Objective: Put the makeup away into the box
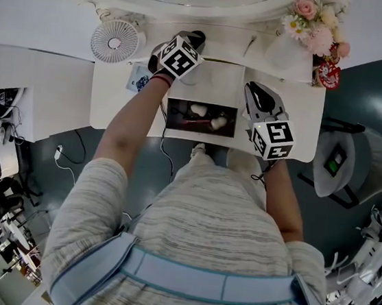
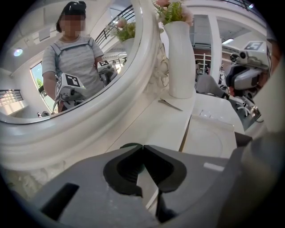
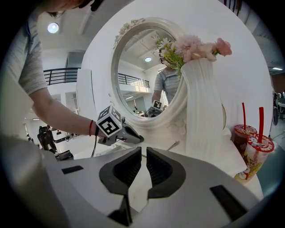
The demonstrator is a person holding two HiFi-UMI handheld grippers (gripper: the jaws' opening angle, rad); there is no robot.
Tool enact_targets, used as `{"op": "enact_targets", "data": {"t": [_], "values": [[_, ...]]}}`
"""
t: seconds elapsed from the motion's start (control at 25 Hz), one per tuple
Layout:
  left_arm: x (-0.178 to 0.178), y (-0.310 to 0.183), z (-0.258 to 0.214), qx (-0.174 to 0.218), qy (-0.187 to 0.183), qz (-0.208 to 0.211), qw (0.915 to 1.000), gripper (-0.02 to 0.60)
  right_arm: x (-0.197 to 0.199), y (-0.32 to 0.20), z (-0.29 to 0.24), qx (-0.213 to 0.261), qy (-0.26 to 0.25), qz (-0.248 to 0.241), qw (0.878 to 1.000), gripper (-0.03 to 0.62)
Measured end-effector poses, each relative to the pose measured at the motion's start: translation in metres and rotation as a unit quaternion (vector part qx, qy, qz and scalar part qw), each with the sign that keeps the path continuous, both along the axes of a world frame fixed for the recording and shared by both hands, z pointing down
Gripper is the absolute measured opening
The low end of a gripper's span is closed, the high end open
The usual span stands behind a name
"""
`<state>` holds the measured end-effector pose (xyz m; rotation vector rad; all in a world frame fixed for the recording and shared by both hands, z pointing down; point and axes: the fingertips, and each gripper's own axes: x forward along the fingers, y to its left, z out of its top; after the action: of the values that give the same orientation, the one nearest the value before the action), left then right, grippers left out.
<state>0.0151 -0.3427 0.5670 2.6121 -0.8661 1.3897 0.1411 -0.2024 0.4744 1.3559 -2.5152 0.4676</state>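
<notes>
Head view: the box (image 1: 175, 114), a dark open compartment set into the near edge of the white table (image 1: 115, 97), has its long axis running left to right, and pale makeup pieces (image 1: 198, 109) already lie in it. The left gripper (image 1: 194, 38) is on the far side of the box, well beyond its left half and next to the fan (image 1: 115, 40). The right gripper (image 1: 253, 87) is just beyond the box's right end, so it is the nearer of the two. Left gripper view: the jaws are clenched and their tips meet. A small dark item (image 2: 127, 145) shows right at the tips, low against the tabletop. It cannot be determined whether this item is pinched or only lies behind the tips, or whether it is makeup. The box is out of frame, behind the camera. Right gripper view: the jaws stand a narrow slit apart with nothing between them, so this gripper is released and empty. The left gripper appears ahead with its nose down at the table surface, farther from the box than the vase (image 3: 202, 111). Judgement: if the item is held, carrying it to the box requires drawing the left gripper back toward the person.
</notes>
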Motion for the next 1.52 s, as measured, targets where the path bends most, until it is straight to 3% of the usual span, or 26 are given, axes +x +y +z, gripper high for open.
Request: {"op": "enact_targets", "data": {"t": [0.8,1.52], "values": [[-0.006,0.002,-0.022,0.057,-0.006,-0.004,0.9983,0.020,-0.004,0.008,-0.010,0.011,0.005,-0.007,1.000,0.014],[-0.015,0.040,-0.047,0.068,0.013,-0.012,0.9975,0.020,-0.018,0.029,-0.024,0.026,0.006,-0.022,0.999,0.014]]}}
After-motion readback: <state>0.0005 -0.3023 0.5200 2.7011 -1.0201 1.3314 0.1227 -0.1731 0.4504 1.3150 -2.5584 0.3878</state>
